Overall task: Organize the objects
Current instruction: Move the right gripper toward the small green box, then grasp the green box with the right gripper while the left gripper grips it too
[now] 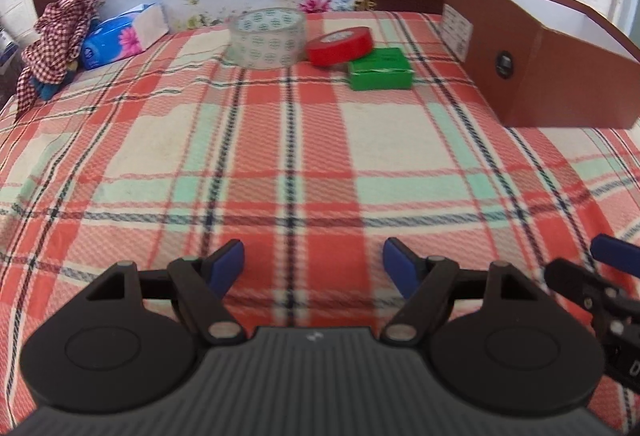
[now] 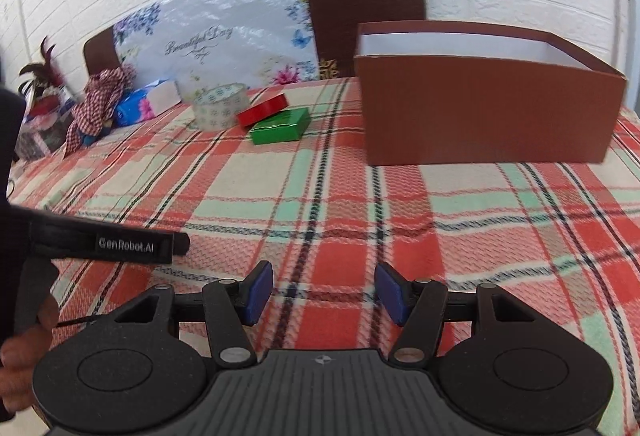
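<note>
Objects: a clear tape roll (image 1: pixel 267 39), a red tape roll (image 1: pixel 340 45) and a green box (image 1: pixel 381 69) are grouped at the far side of the plaid-covered desk (image 1: pixel 280 163), none of them inside a container.
Clear tape roll: seen standing on its flat side, just left of the red roll.
Red tape roll: seen tilted, its right edge propped on the green box.
Green box: lying flat and closed, between the rolls and the brown box.
Brown box (image 2: pixel 488 115): an open-topped cardboard box set on the right part of the desk, apart from the three objects; white inner walls are seen, but its floor is hidden by the near wall, so any contents cannot be told.
Tissue pack (image 1: pixel 120 35): a blue flowered pack lying at the far left, beside a bundle of red checked cloth (image 1: pixel 56 47).
Left gripper (image 1: pixel 313 266): held over the near part of the desk; jaws spread wide, nothing between them.
Right gripper (image 2: pixel 324 294): held beside the left one over the near desk; jaws parted with only cloth seen in the gap.
Hand (image 2: pixel 20 352): part of it is seen at the left edge of the right wrist view.
</note>
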A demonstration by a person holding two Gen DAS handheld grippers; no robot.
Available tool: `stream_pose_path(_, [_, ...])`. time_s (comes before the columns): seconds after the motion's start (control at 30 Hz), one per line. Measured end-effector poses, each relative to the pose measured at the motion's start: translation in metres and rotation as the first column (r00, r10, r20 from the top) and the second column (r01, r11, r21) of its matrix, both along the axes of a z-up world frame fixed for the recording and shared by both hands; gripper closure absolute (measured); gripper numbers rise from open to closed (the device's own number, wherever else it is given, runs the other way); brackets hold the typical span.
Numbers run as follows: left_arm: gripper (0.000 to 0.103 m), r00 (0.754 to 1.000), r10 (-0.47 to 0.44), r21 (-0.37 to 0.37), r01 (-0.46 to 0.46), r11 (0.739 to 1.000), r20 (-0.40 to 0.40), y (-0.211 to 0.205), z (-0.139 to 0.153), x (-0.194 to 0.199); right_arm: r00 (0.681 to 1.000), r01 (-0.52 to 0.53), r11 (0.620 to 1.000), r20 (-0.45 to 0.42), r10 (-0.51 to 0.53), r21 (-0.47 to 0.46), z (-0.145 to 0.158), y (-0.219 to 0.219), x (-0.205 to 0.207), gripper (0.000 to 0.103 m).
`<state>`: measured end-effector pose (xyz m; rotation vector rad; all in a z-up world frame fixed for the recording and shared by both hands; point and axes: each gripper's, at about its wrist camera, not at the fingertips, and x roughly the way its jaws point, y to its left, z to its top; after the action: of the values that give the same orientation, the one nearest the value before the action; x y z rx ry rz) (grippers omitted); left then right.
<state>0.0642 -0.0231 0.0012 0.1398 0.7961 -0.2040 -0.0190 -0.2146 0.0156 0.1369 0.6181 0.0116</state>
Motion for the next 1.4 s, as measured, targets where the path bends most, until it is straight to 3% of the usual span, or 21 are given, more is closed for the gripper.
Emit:
stream_pose_path(0.2, [0.024,0.992,0.117,0.013,-0.117,0.993,0.044,0.045,-0.001,0.037,0.998,-0.065,0.997,-0.004,0.065,-0.046,0.001,0.022,0.033,0.045])
stream_pose_path(0.33, [0.002,0.968,0.209,0.029,-0.215,0.976,0.137,0.080,-0.015,0.061,0.994,-0.112,0.990,0.000,0.113,-0.087,-0.002,0.039,0.075,0.045])
stream_pose_path(0.43, [0.002,0.961,0.235,-0.092,-0.223,0.970,0.145,0.104,-0.020,0.066,0.995,-0.098,0.985,0.009,0.101,-0.139,-0.003,0.049,0.120,0.044])
stream_pose_path(0.57, [0.003,0.962,0.219,-0.090,-0.207,0.974,0.163,0.101,-0.020,0.067,0.997,-0.060,0.981,0.036,0.068,-0.183,-0.005,0.055,0.181,0.039])
stream_pose_path(0.67, [0.003,0.962,0.220,-0.110,-0.204,0.973,0.164,0.100,-0.021,0.067,0.996,-0.069,0.977,0.047,0.080,-0.200,-0.009,0.059,0.211,0.022])
stream_pose_path(0.73, [0.003,0.962,0.219,-0.111,-0.203,0.973,0.165,0.098,-0.022,0.067,0.998,-0.056,0.982,0.028,0.062,-0.180,-0.011,0.055,0.224,0.025])
stream_pose_path(0.77, [0.004,0.962,0.218,-0.111,-0.202,0.973,0.166,0.097,-0.022,0.068,0.998,-0.049,0.986,0.023,0.053,-0.159,-0.011,0.051,0.225,0.032])
stream_pose_path(0.8, [0.004,0.962,0.218,-0.113,-0.201,0.973,0.166,0.098,-0.022,0.066,0.999,-0.035,0.988,0.028,0.040,-0.148,-0.011,0.048,0.221,0.039])
stream_pose_path(0.87, [0.004,0.962,0.217,-0.112,-0.200,0.973,0.166,0.097,-0.022,0.066,0.999,-0.038,0.989,0.026,0.042,-0.143,-0.010,0.045,0.209,0.041])
stream_pose_path(1.1, [0.003,0.964,0.206,-0.077,-0.195,0.978,0.171,0.093,-0.022,0.066,0.993,-0.113,0.981,0.016,0.116,-0.157,-0.012,0.034,0.116,0.042])
stream_pose_path(1.27, [0.003,0.963,0.198,-0.034,-0.195,0.980,0.185,0.086,-0.022,0.063,0.994,-0.102,0.985,0.010,0.105,-0.142,-0.014,0.017,0.043,0.044])
stream_pose_path(1.4, [0.003,0.960,0.193,0.004,-0.198,0.980,0.201,0.081,-0.022,0.060,0.997,-0.072,0.988,0.022,0.076,-0.138,-0.016,0.007,0.015,0.044])
